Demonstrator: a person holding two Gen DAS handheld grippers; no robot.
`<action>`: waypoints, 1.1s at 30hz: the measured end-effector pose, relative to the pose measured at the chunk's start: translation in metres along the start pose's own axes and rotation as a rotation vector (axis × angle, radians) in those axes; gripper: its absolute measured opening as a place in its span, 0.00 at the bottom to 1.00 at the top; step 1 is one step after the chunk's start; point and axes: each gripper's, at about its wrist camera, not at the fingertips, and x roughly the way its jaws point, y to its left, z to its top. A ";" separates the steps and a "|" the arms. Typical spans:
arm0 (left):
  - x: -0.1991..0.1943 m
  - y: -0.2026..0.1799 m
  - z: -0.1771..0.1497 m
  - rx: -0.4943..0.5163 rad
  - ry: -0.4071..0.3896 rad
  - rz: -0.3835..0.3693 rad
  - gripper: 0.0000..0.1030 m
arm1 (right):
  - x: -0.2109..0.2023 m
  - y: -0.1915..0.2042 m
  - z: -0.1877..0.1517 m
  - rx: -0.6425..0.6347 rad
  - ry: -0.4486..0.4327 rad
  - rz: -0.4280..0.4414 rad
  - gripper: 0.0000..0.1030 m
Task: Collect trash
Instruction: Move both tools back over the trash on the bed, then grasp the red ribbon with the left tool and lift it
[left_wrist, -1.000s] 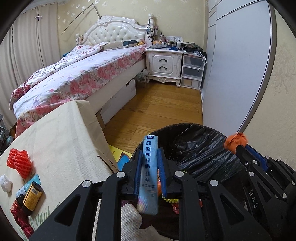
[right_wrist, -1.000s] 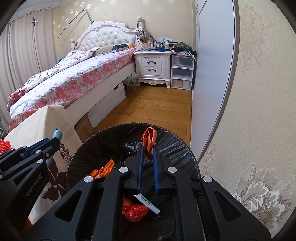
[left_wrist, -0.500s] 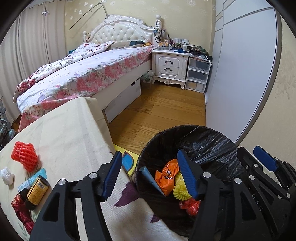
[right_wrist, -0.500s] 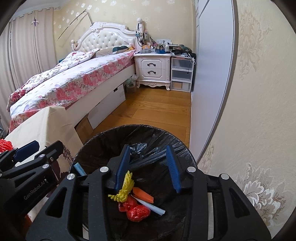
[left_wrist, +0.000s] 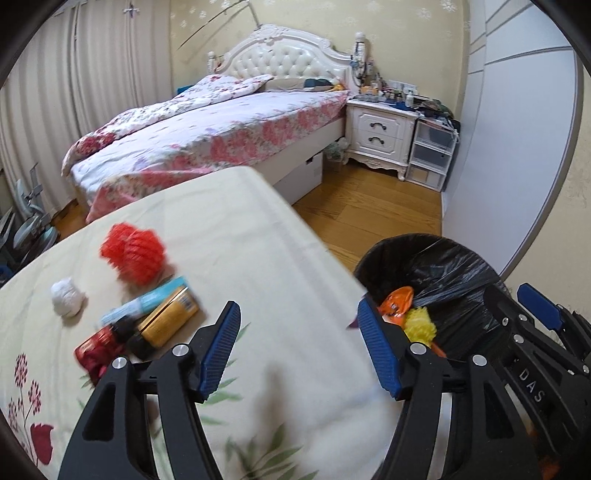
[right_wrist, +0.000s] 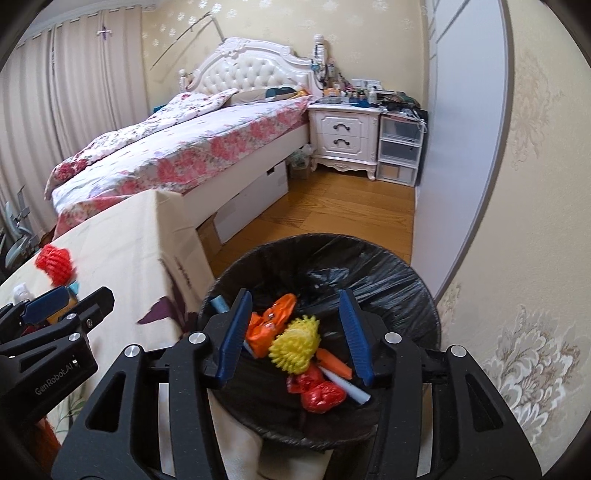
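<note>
Floral bed (left_wrist: 229, 129), white nightstand (left_wrist: 382, 131), plastic drawers (left_wrist: 430, 155).

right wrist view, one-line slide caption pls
Open right gripper above black-lined trash bin holding yellow foam net.

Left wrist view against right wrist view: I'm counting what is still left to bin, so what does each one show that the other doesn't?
Only the left wrist view shows the white wad, the yellow bottle and the red wrapper on the table. Only the right wrist view shows the bin's bottom: the red bag and the white tube. Both show the red foam net, the yellow foam net, the trash bin, and the left gripper and right gripper open.
</note>
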 end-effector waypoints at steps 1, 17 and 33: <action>-0.002 0.005 -0.003 -0.009 0.005 0.011 0.63 | -0.002 0.005 -0.001 -0.008 0.003 0.012 0.47; -0.013 0.089 -0.041 -0.159 0.061 0.187 0.63 | -0.009 0.075 -0.018 -0.139 0.045 0.130 0.48; -0.011 0.119 -0.051 -0.207 0.092 0.114 0.25 | -0.004 0.099 -0.021 -0.183 0.093 0.181 0.48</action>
